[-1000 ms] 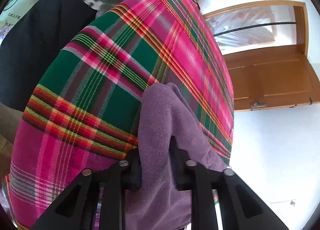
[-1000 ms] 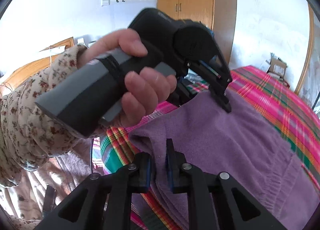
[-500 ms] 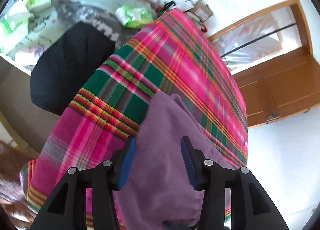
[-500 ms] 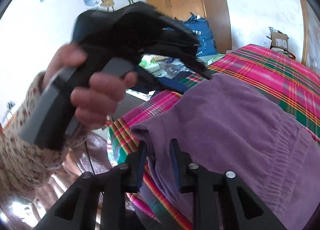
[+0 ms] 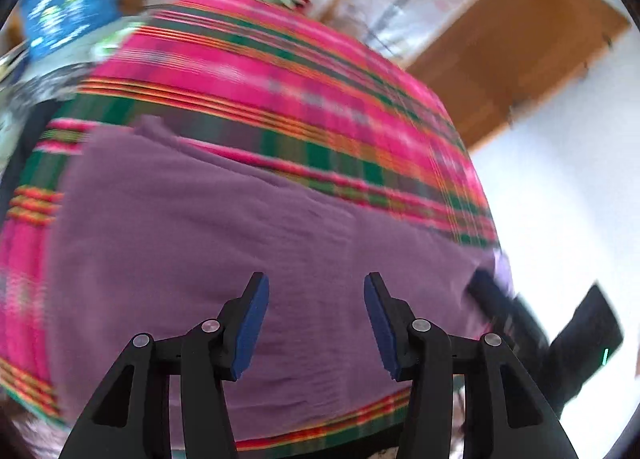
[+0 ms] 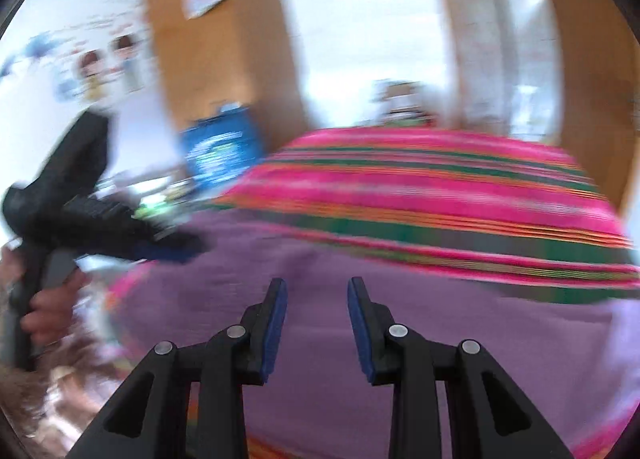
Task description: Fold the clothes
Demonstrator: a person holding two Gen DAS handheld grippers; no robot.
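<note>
We are holding both grippers above the garment [image 5: 224, 243], a purple fleece piece lying flat on the plaid cloth [image 5: 288, 71] that covers the bed. Both views are blurred.

Left gripper [image 5: 316, 323]: its jaws are standing well apart, having just been opening. The blue pads [image 5: 250, 325] are gripping nothing; only the garment's surface is showing in the gap below them. In the right wrist view this gripper [image 6: 176, 249] is appearing at the left edge, carried by a hand [image 6: 52, 309], with its tips over the garment's left margin. We cannot tell whether the tips are touching the fabric there.

Right gripper [image 6: 317, 323]: its jaws are standing moderately apart, narrower than the left pair, and have also just been opening. Nothing is clamped between them. In the left wrist view it [image 5: 492, 291] is showing as a dark shape at the garment's right edge.

The garment is occupying the near part of the bed, and the plaid cloth is showing bare beyond it. A blue bag [image 6: 220, 151] is standing past the bed's far left corner, beside a wooden wardrobe [image 6: 224, 43].
</note>
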